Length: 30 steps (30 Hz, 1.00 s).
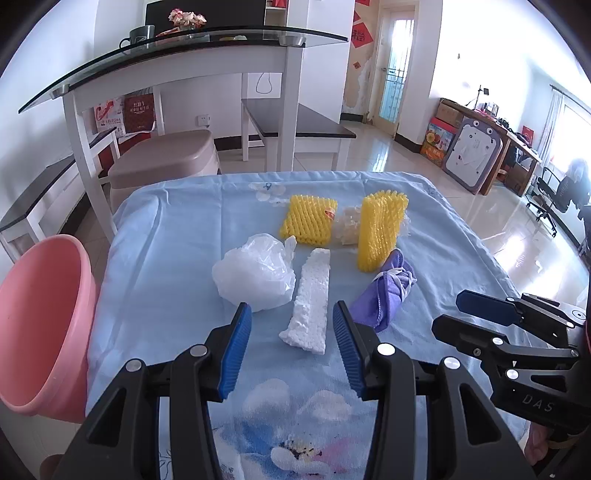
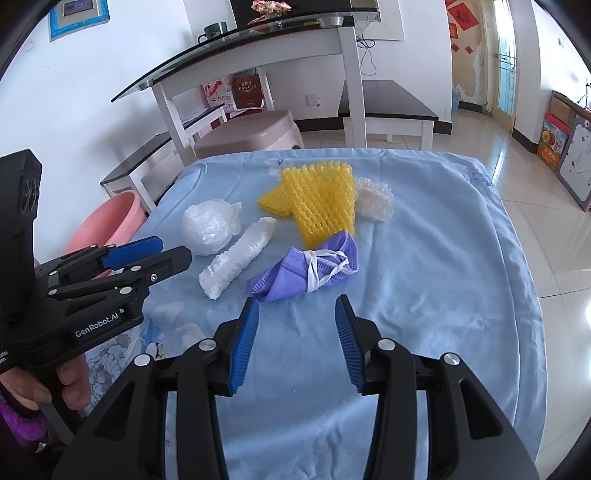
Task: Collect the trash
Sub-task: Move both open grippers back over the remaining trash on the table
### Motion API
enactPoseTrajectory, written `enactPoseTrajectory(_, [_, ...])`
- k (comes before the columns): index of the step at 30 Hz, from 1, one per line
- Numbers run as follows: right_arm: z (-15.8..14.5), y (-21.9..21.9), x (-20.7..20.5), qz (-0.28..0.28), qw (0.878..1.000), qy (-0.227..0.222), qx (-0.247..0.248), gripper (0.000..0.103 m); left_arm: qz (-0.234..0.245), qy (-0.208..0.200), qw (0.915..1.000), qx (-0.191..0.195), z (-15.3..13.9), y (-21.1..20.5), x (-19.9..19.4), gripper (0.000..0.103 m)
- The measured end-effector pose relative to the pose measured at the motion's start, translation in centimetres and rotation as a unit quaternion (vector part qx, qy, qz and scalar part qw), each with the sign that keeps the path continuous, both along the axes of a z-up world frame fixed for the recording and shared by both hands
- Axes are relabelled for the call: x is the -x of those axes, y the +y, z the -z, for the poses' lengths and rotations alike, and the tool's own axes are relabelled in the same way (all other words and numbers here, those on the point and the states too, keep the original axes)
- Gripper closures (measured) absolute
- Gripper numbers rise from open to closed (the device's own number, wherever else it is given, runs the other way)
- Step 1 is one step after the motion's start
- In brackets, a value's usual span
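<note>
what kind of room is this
Most likely a home living or dining room: a glass-topped table with a mug, red paper decorations on the wall, and a table draped in a blue floral cloth.

The pink basin runs off the left edge in the left view; in the right view the left tongs cover part of it. The clear wrap sits half behind the yellow netting.

A lived-in home: a glass-topped dining table with a mug, a tiled floor, red paper decorations by the door, stacked cartons.
</note>
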State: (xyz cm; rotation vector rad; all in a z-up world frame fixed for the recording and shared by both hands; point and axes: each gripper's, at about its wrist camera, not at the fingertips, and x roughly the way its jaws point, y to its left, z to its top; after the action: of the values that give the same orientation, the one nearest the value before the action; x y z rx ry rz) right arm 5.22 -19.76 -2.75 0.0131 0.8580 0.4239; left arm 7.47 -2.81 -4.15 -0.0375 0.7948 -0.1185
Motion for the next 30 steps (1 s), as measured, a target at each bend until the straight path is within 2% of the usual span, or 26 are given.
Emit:
enactPoseTrajectory(10, [0.0,-0.5,-0.1,0.005,1.000,0.002,-0.003,0.059,0.001,-0.005,1.0000,0.003,-0.1,-0.1,-0.2,0.058])
enactPoseTrajectory(16, [-0.2,-1.2,-0.2,0.017,1.000,0.000,-0.004,0.059,0.016,-0.015,0.9993,0.031,-0.2,1.3,0.3,0.058])
enactPoseTrajectory(24, [0.5,-1.8,-0.9,0.028,1.000,0.012,-0.004,0.059,0.047,0.008,0.9963,0.071,0.8,1.4,-0.4,0.058])
enactPoseTrajectory(30, [0.8,-2.1,-1.3,0.033,0.999,0.017,-0.005,0.059,0.058,0.036,0.9968,0.042,2.4,-0.3,-1.7,0.059])
